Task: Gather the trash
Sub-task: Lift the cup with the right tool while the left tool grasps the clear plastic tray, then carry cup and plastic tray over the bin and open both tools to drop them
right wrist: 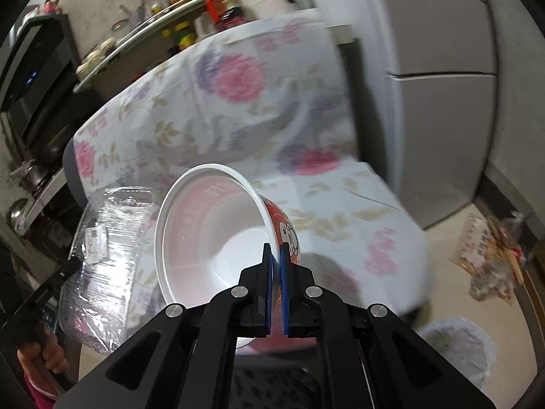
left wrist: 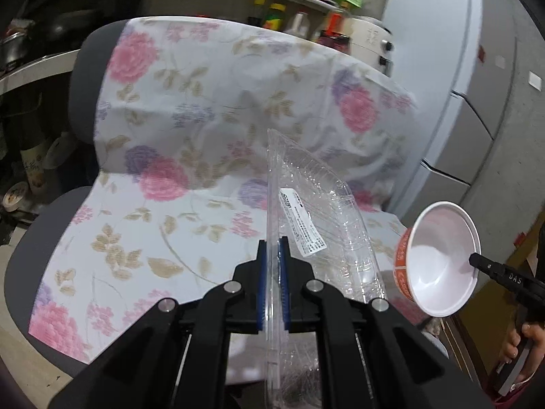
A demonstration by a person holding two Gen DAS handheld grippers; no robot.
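A: Left gripper (left wrist: 272,248): jaws clamped on the edge of a clear plastic clamshell container (left wrist: 316,218), held up off the floral cloth (left wrist: 204,102) that covers the chair (left wrist: 80,102).

B: Right gripper (right wrist: 275,255)?

A: Jaws closed on the rim wall of an empty instant-noodle bowl (right wrist: 211,238), red print outside, white inside. It is tilted and in the air above the same cloth.

B: So both items are picked up. Deposited?

A: Not yet. No bin is identifiable in either view. The right wrist view shows a crumpled bag of mixed rubbish (right wrist: 494,259) on the floor and a pale bag (right wrist: 456,351) nearer, too blurred to name.

B: Judgement: pickup done, carry and drop remain. Cloth appears clear of other trash.
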